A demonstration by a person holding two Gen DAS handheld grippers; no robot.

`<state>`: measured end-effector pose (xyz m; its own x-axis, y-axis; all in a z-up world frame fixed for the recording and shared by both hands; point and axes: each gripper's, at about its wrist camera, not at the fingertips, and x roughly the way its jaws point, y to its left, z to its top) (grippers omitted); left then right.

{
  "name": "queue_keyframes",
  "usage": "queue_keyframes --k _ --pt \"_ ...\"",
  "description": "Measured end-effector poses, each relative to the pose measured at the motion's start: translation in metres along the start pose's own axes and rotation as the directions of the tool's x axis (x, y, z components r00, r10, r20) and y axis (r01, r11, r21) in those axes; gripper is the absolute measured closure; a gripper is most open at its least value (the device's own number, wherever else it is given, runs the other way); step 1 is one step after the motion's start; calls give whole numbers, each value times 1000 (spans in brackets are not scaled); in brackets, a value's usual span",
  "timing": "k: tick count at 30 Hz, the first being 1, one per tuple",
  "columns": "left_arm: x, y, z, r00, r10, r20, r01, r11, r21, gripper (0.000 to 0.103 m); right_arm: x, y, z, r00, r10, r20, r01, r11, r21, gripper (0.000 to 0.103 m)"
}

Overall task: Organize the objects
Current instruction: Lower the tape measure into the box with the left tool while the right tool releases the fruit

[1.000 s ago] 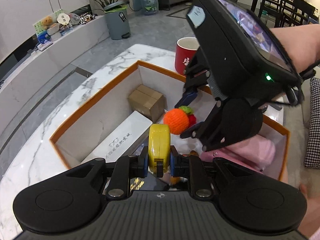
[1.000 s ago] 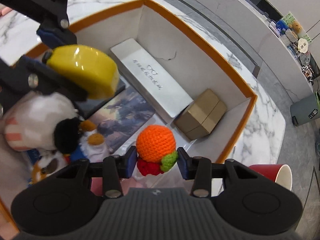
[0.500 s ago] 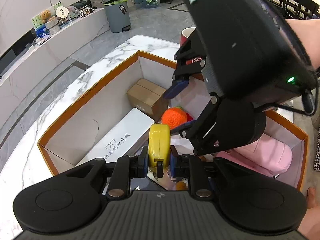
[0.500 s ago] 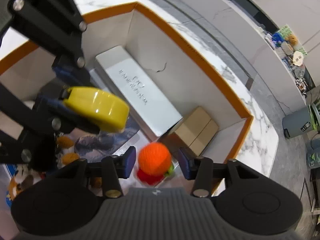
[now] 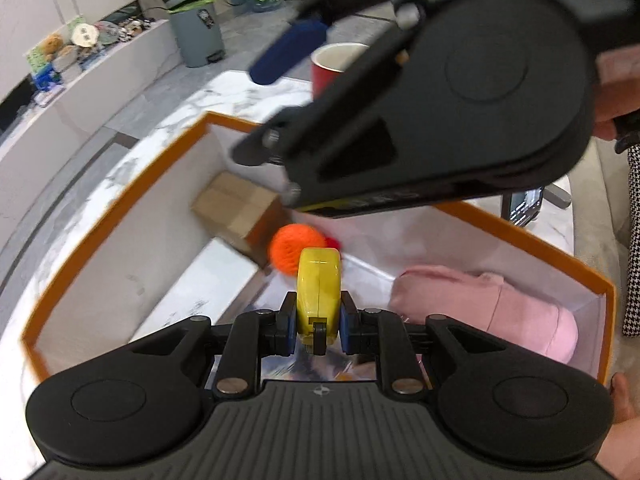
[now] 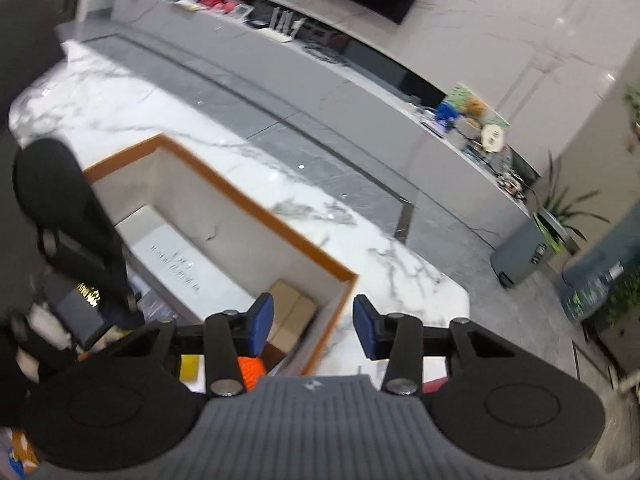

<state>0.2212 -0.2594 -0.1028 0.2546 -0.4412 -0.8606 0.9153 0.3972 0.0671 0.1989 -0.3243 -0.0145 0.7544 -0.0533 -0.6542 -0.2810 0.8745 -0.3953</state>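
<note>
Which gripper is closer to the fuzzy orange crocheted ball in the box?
Left. The left gripper, clamping a yellow tape measure, hangs just above the orange crocheted ball. The right gripper is raised higher with nothing between its closing jaws.

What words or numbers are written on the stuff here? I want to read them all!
None can be read clearly.
White flat box in the orange-rimmed box: a row of small grey characters, too blurred.
Dark item beside the left claw: gold lettering, blurred.
Grey bin: a dark sticker, too small.
Round white thing on the far ledge: marks too small.
Yellow tape measure, red cup: no text shows.
</note>
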Motion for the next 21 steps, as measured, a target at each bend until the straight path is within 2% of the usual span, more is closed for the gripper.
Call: queue_keyframes --k 8,12,16,21 --pt "31 -3 10 997 -50 -62 54 997 59 81 9 -7 -5 1000 -16 -20 17 998 59 58" --pt "37 -3 13 997 -18 -71 26 993 113 81 8 -13 -9 999 -26 -39 29 997 77 58" --pt "43 -9 10 996 33 -88 -13 976 216 81 7 -17 -15 999 -31 -42 35 995 93 58" --pt "44 -5 11 995 9 -94 9 981 192 79 9 -18 -17 999 -7 -52 13 993 122 58"
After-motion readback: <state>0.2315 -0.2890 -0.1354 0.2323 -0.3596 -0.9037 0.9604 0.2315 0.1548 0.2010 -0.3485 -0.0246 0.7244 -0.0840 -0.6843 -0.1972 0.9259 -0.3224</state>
